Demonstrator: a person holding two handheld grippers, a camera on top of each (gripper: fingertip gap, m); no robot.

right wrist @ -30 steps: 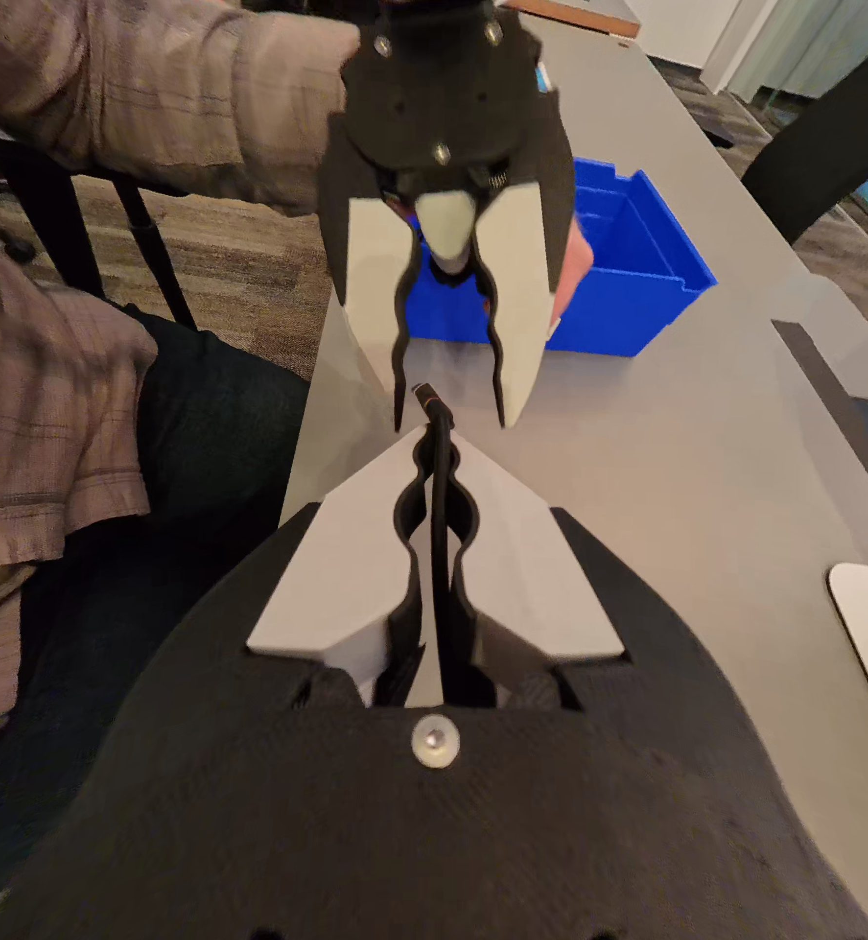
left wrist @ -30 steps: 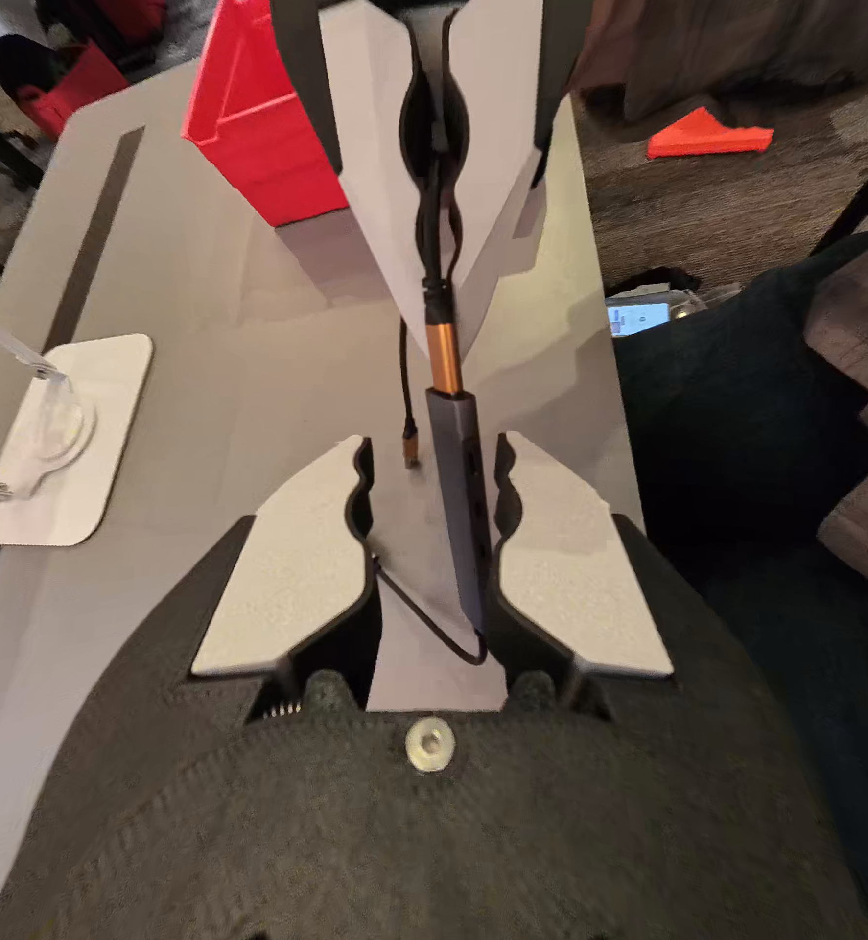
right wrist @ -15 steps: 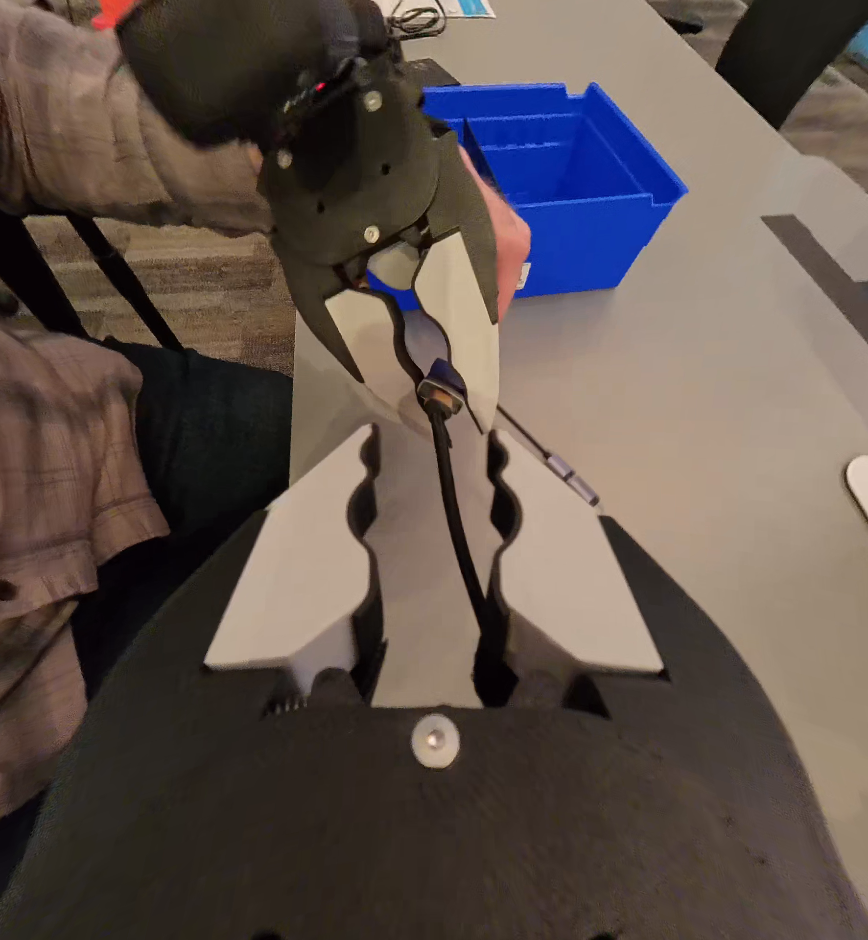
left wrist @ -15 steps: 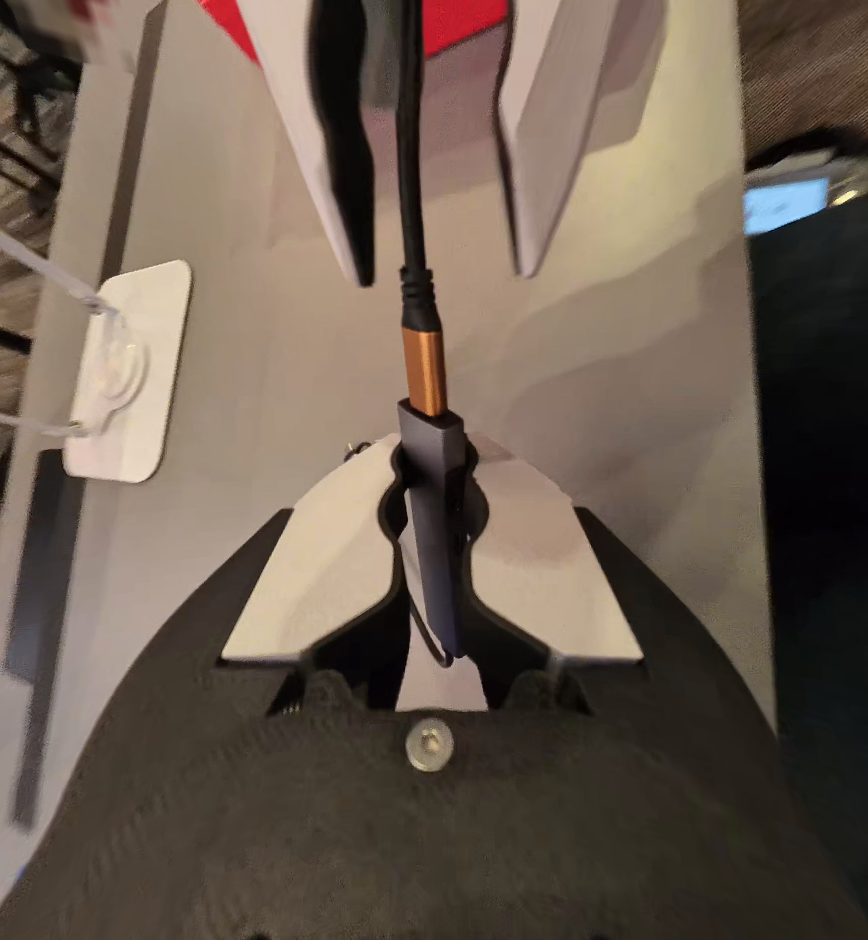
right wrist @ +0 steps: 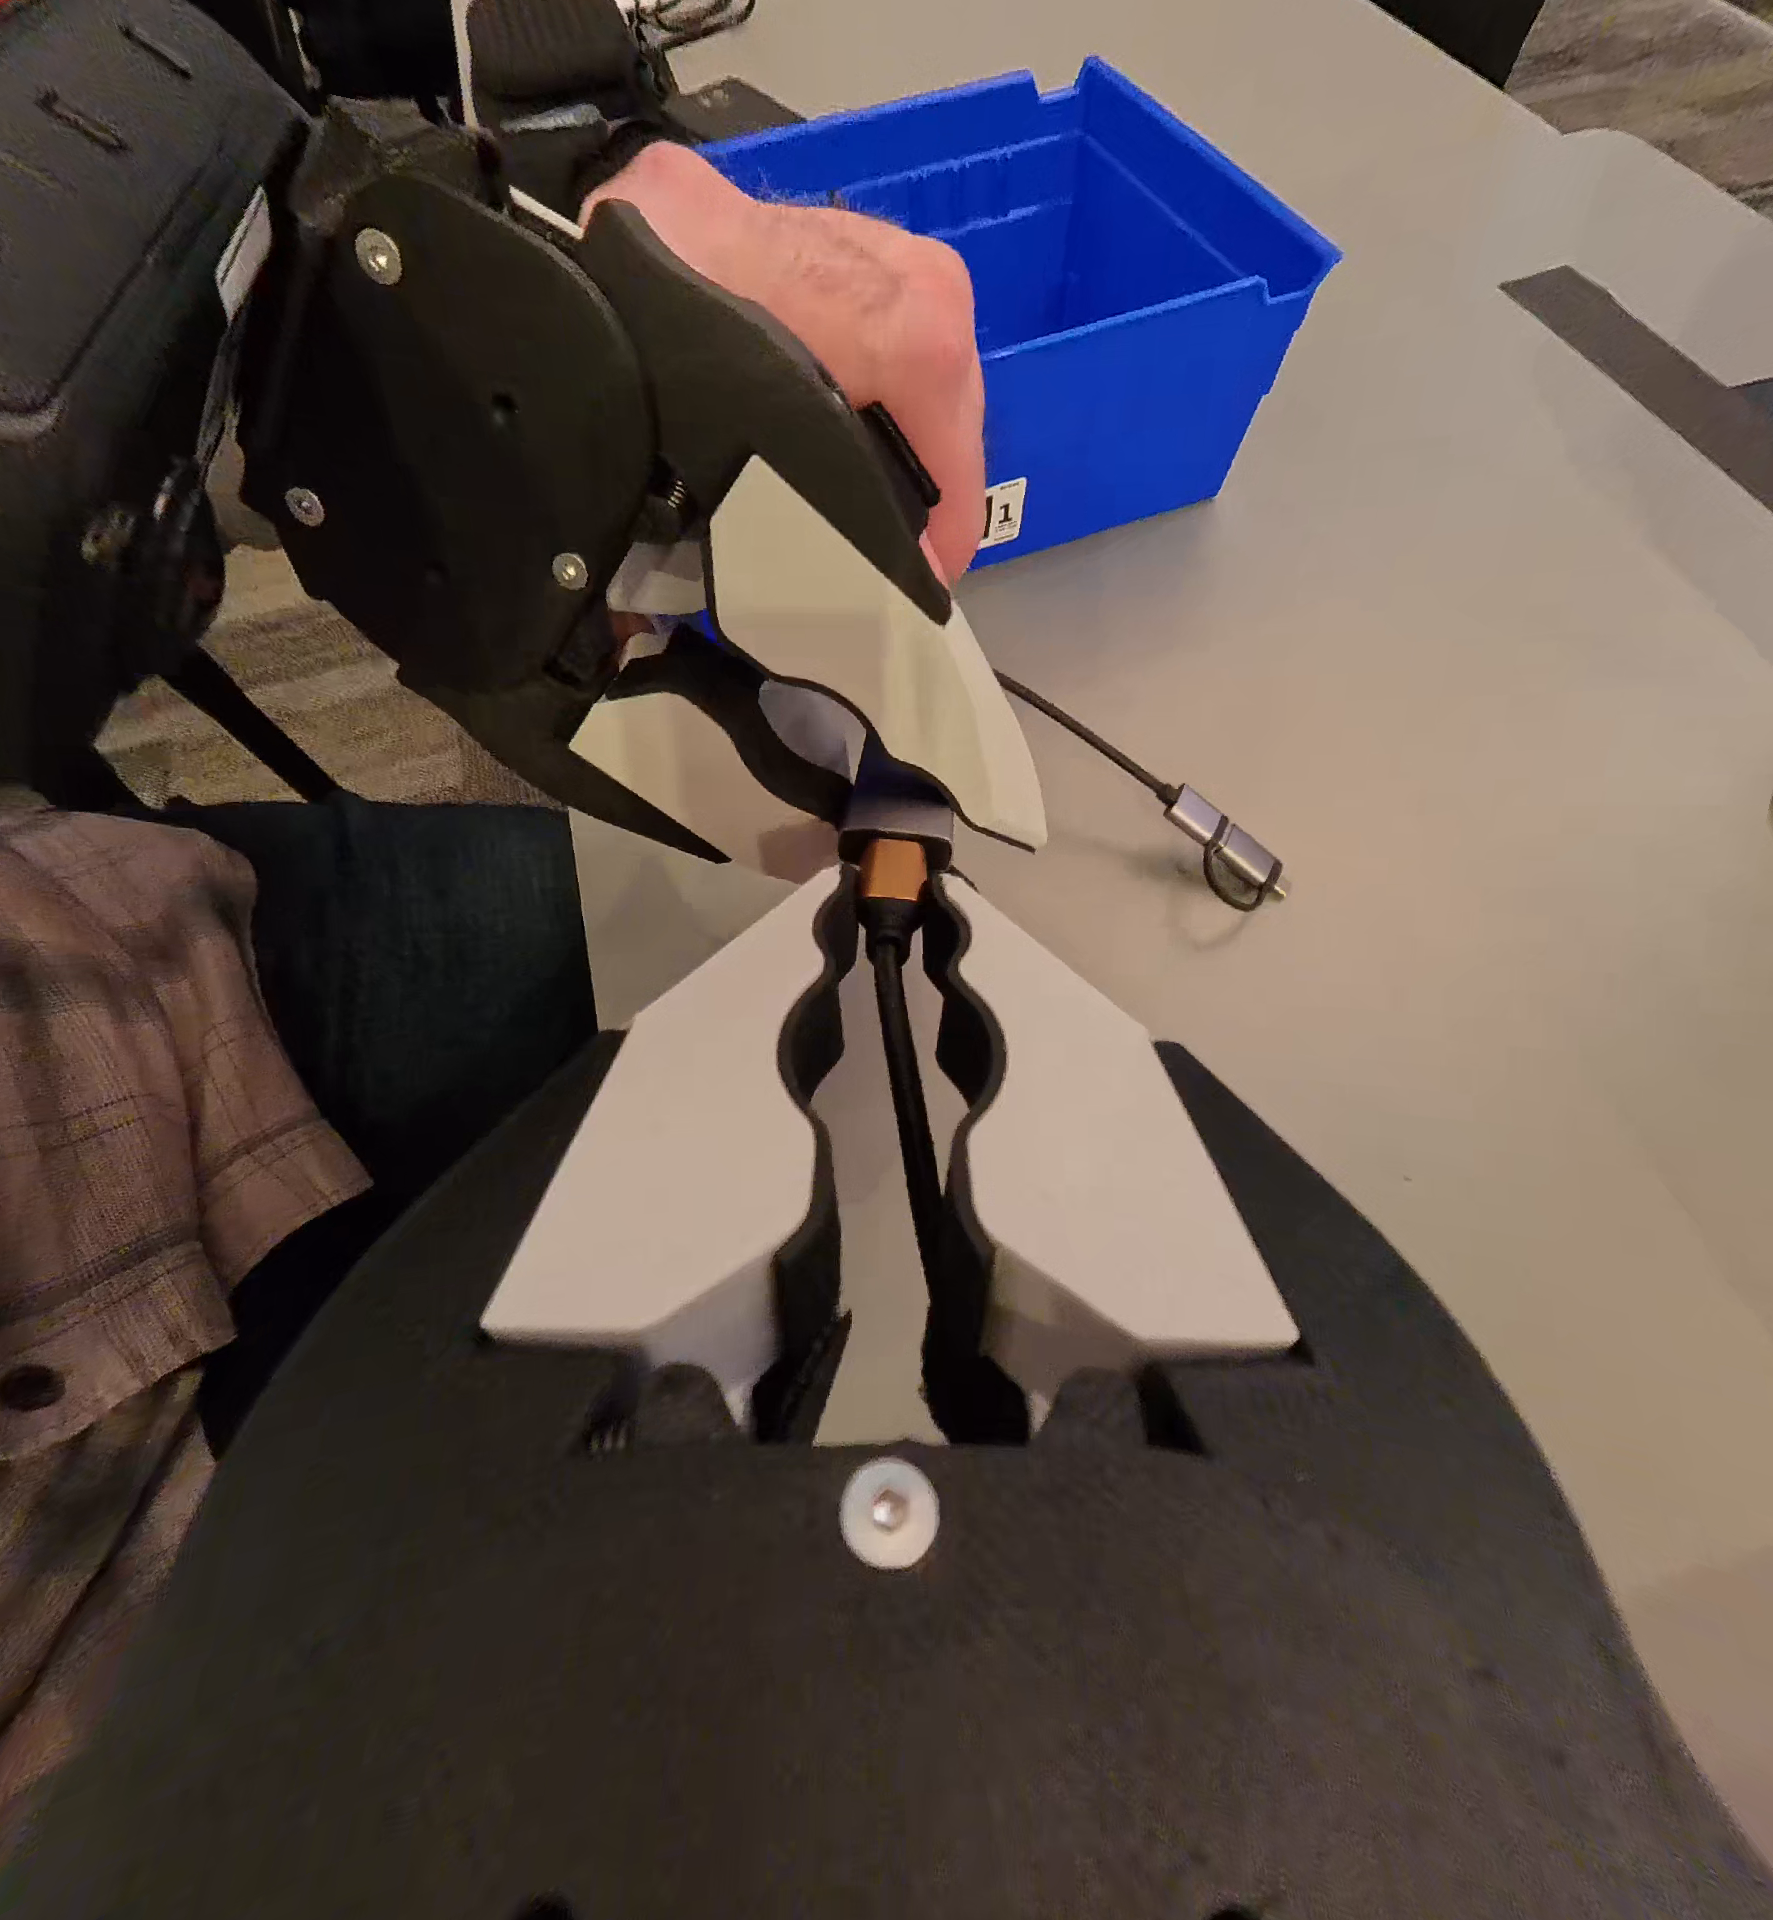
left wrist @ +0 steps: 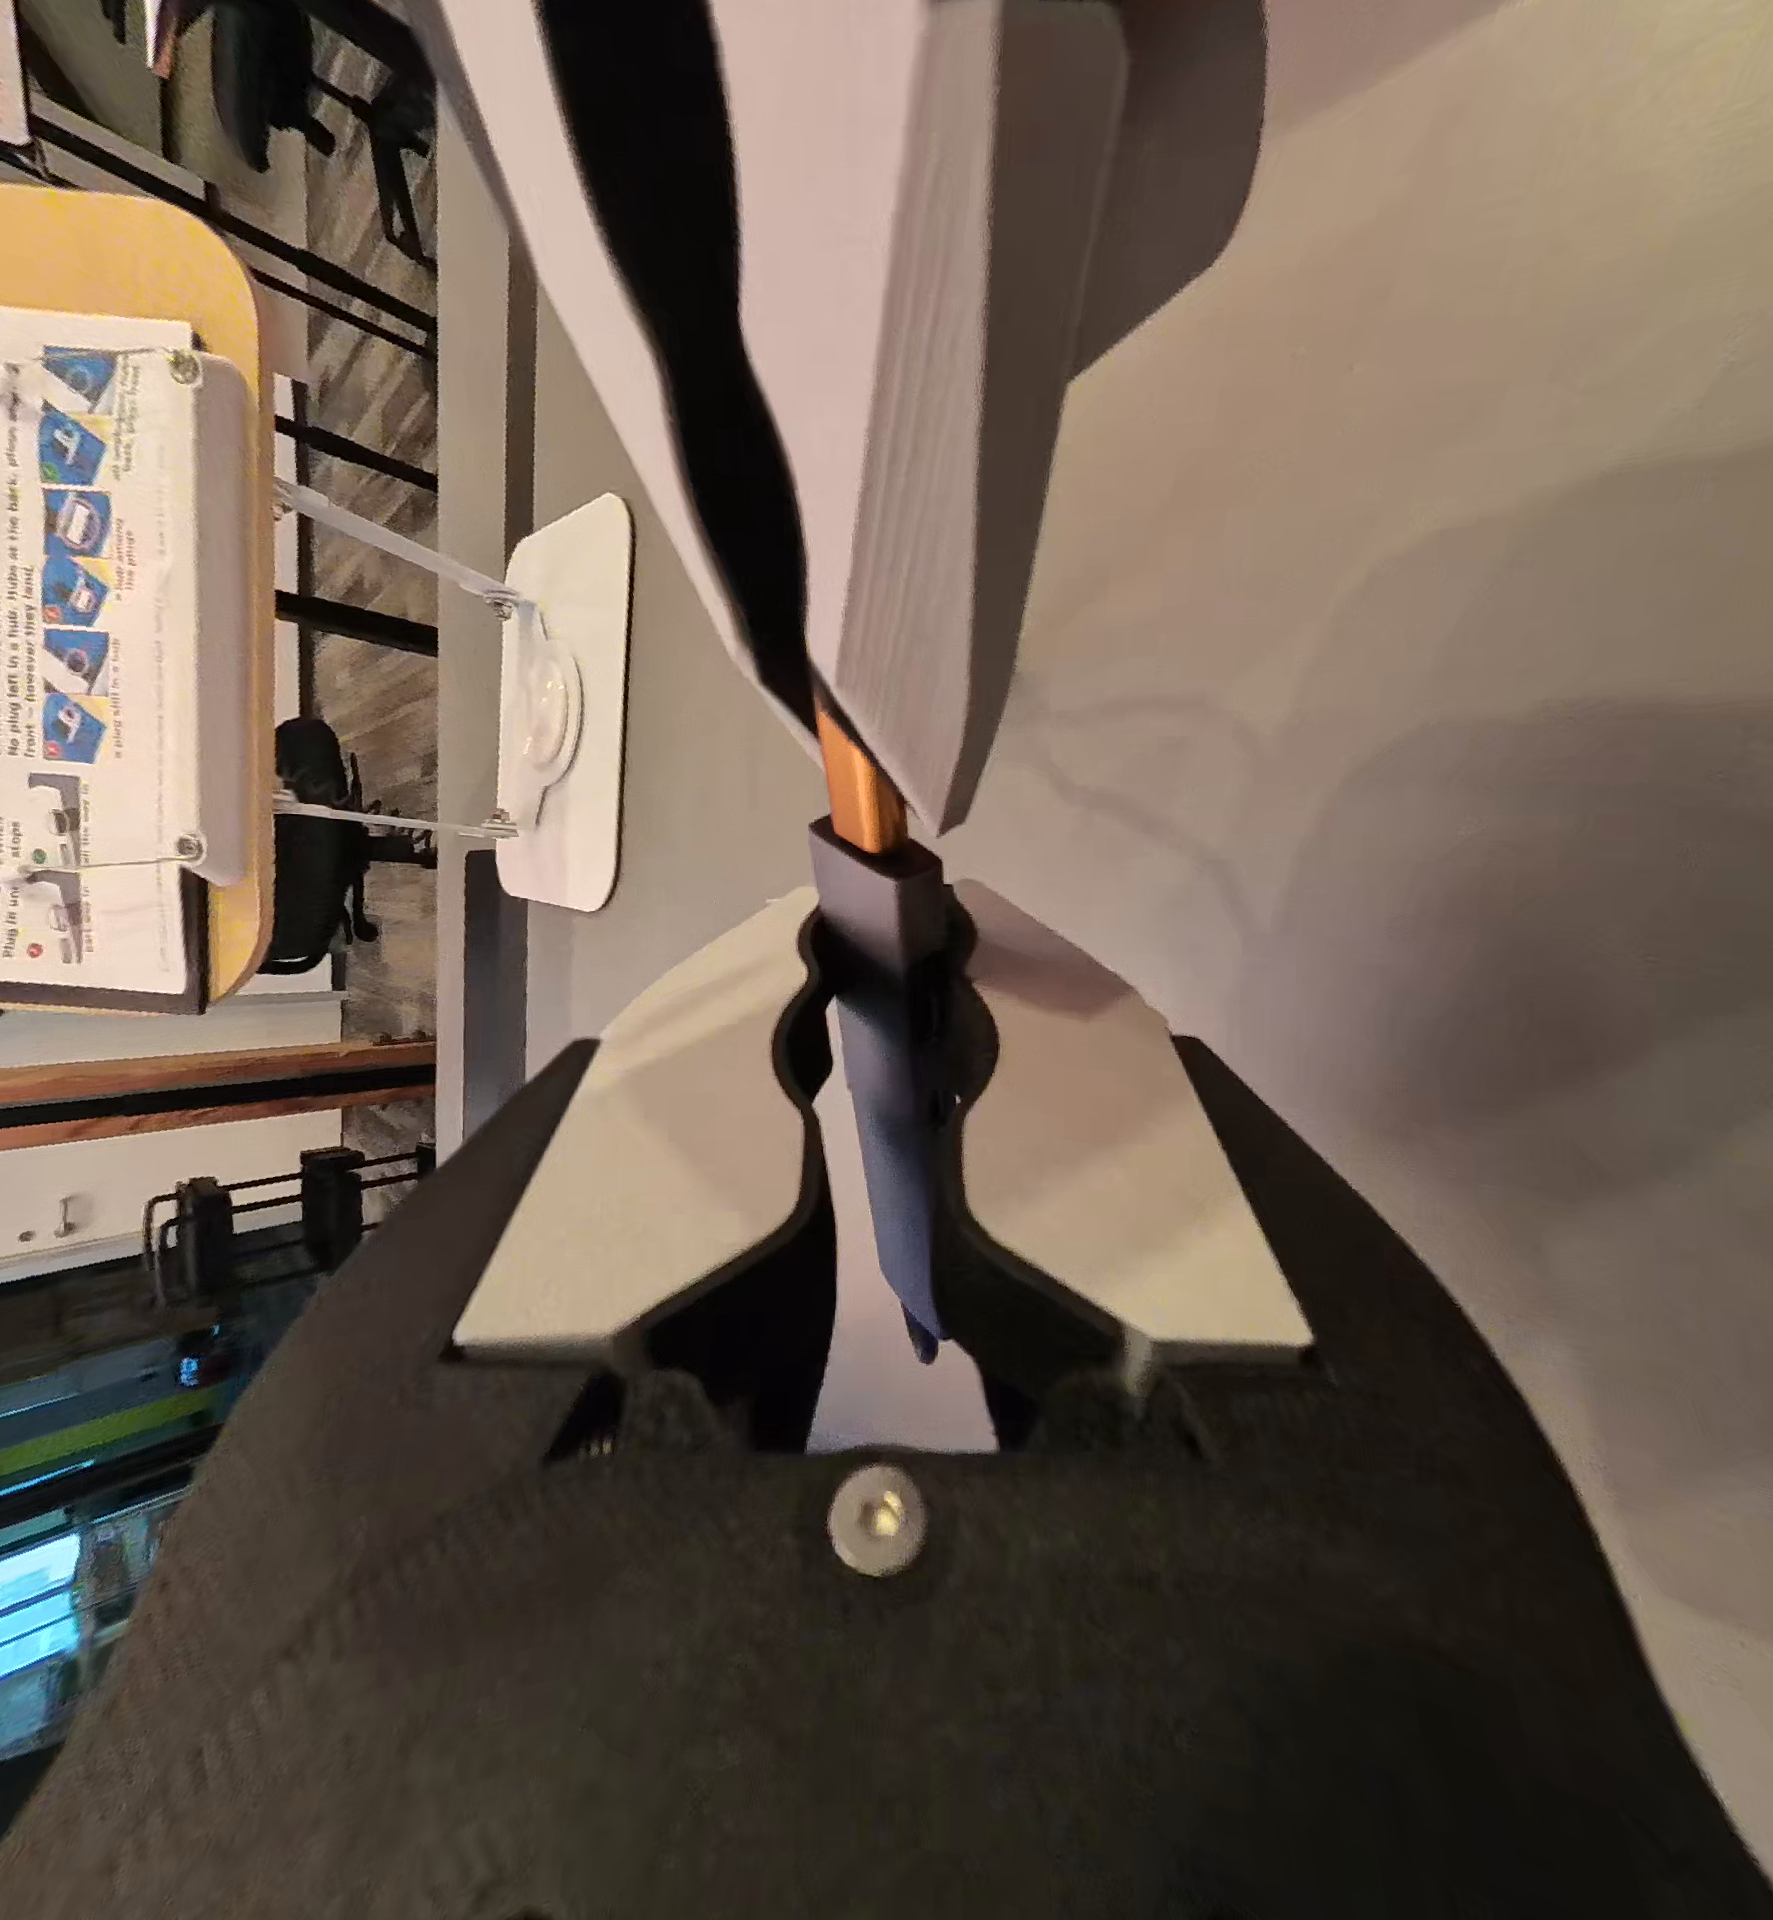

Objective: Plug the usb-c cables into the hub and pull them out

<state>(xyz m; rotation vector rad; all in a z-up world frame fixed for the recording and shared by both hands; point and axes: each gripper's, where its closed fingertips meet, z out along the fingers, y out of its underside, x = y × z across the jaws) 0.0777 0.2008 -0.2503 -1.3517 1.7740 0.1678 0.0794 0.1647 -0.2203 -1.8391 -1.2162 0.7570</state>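
My left gripper [left wrist: 882,904] is shut on the slim dark grey hub [left wrist: 892,1143] and holds it above the grey table [right wrist: 1484,935]. A copper-coloured usb-c plug [left wrist: 861,779] sits in the hub's front end. My right gripper [right wrist: 890,883] is shut on that copper plug [right wrist: 892,868], tip to tip with the left gripper [right wrist: 861,800]. The plug's black cable [right wrist: 908,1091] runs back between my right fingers. The hub's end [right wrist: 892,816] shows just beyond the plug. The hub's own lead with a grey connector [right wrist: 1214,831] lies on the table.
A blue bin [right wrist: 1121,260] stands on the table behind the left gripper, which a hand [right wrist: 840,301] holds. A white stand base [left wrist: 560,707] carries a printed sheet [left wrist: 61,644]. A plaid sleeve [right wrist: 82,1143] is at the left edge of the table. The gap from one gripper's tips to the other's is roughly 4 cm.
My left gripper went from open to shut on the hub and has rolled and lifted it. My right gripper let go of the cable, then shut on the copper plug.
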